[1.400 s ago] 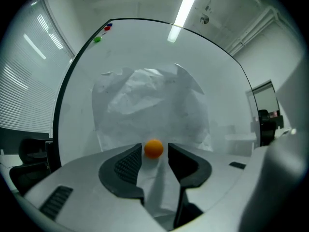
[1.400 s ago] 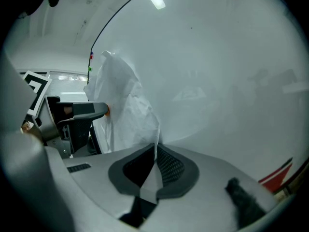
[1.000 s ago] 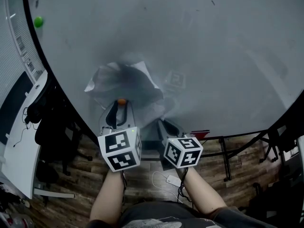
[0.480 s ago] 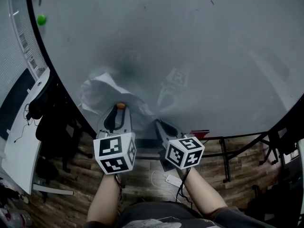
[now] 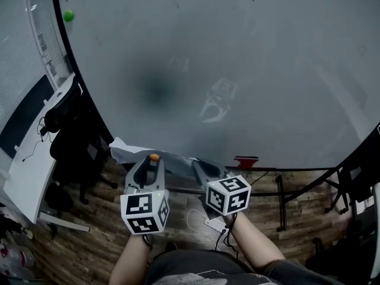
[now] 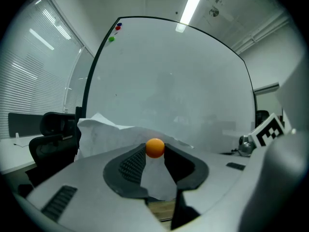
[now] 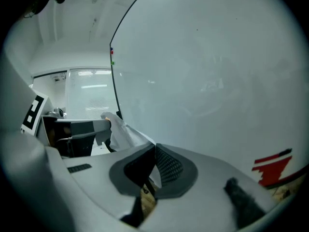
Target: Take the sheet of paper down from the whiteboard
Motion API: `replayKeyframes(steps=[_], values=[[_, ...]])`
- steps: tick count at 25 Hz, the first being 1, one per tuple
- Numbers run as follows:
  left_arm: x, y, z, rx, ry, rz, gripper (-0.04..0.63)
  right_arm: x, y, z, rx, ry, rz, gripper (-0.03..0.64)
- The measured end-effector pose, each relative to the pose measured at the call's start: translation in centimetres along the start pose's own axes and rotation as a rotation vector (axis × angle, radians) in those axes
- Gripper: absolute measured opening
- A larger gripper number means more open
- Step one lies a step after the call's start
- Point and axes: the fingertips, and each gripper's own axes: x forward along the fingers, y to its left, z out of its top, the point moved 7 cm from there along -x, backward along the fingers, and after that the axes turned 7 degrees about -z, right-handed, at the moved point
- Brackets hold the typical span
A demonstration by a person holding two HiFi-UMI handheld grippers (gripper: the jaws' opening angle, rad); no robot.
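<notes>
Two hand-held grippers hold the sheet of paper [image 5: 126, 149] between them, low in front of the whiteboard [image 5: 237, 70] and off its surface. The crumpled sheet sits by the board's lower edge, above the wooden floor [image 5: 77, 248].

Seen from the left gripper view, the left hand-held gripper [image 6: 154, 151] has its jaws drawn in at the tips onto an orange round magnet [image 6: 154, 148]. The paper is caught in the narrow gap just below the magnet and rises behind it in a rumpled ridge.

Seen from the right gripper view, the right hand-held gripper [image 7: 155, 148] has its jaws pressed together on an edge of the same sheet, which trails off to the left.

A green magnet [image 5: 68, 15] sits near the board's upper left corner. A black office chair [image 5: 71, 141] stands left of the board, beside a white bench [image 5: 27, 183].
</notes>
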Motion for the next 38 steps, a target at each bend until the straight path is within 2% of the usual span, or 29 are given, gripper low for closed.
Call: replayKeyframes(steps=[9, 17, 27, 31, 38], values=[[-4.8, -7.1, -2.8, -0.011, 0.010, 0.042, 0.126, -7.2, -2.4, -3.3, -0.024, 0.047, 0.023, 0.023], [-8.7, -13.1, -7.7, -0.048, 0.085, 0.076, 0.126, -13.2, -5.4, -7.5, -0.042, 0.105, 0.014, 0.023], [-12.4, -16.9, -9.9, -0.052, 0.119, 0.022, 0.126, -18.8, -7.8, -10.6, -0.042, 0.147, -0.111, 0.023], [-15.1, -17.8, -11.1, -0.072, 0.131, -0.005, 0.126, -21.1, -6.4, -11.7, -0.068, 0.163, -0.142, 0.023], [-21.6, -17.6, -12.5, -0.081, 0.152, -0.041, 0.126, -25.5, -1.0, -13.3, -0.107, 0.166, -0.169, 0.023]])
